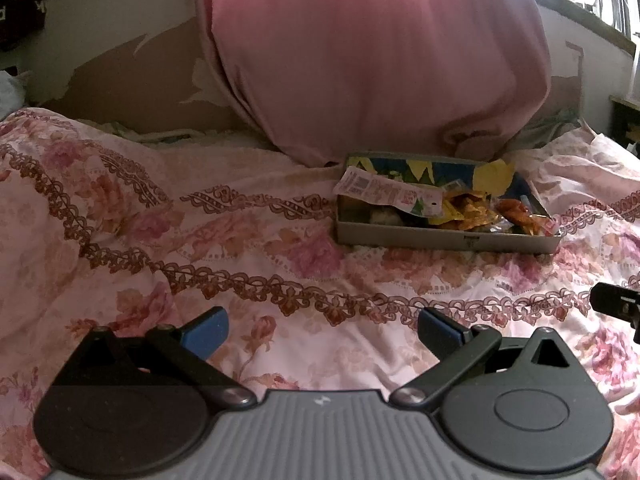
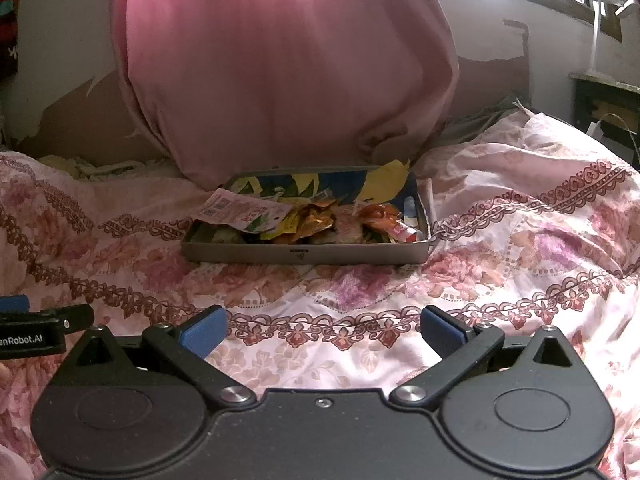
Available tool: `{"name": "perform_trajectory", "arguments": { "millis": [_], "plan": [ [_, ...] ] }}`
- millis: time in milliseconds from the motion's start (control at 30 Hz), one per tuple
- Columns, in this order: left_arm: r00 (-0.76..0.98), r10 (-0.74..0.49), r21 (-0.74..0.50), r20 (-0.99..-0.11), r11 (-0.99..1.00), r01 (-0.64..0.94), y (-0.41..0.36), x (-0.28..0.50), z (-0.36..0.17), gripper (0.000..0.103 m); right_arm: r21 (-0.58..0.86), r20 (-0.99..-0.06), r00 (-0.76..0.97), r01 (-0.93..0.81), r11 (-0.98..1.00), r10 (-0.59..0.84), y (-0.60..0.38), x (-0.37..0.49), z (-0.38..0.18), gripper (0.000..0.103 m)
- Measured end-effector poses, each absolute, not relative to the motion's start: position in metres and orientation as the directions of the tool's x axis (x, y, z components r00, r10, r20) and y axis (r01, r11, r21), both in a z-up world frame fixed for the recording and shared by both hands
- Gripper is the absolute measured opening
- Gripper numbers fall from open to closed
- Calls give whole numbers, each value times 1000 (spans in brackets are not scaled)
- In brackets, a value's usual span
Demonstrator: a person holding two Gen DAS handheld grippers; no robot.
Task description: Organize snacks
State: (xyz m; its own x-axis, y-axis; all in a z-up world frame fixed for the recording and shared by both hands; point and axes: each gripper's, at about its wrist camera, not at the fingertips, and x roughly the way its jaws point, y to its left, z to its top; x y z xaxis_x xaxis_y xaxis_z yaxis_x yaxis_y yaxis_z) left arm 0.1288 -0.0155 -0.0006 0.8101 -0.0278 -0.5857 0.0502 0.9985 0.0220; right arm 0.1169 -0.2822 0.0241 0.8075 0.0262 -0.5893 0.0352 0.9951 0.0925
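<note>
I see my left gripper and right gripper both spread wide, holding nothing, above the bedspread. Only the right view shows the tin of snacks straight ahead.

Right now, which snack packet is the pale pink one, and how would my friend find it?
Find the big pink pillow on the flowery bedspread; a grey tin tray of snacks sits just in front of it. The pale pink packet lies at the tray's left end, poking over the rim. It is flat with printed codes, unlike the crumpled orange and yellow wrappers beside it.
</note>
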Motion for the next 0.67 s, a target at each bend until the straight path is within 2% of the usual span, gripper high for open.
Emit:
{"name": "perform_trajectory", "arguments": {
  "millis": [667],
  "plan": [
    [786,-18,18,-618,999,37,-22,128,-14,103,76,-611,791,15,997,34,-277,120,18,102]
  ]
}}
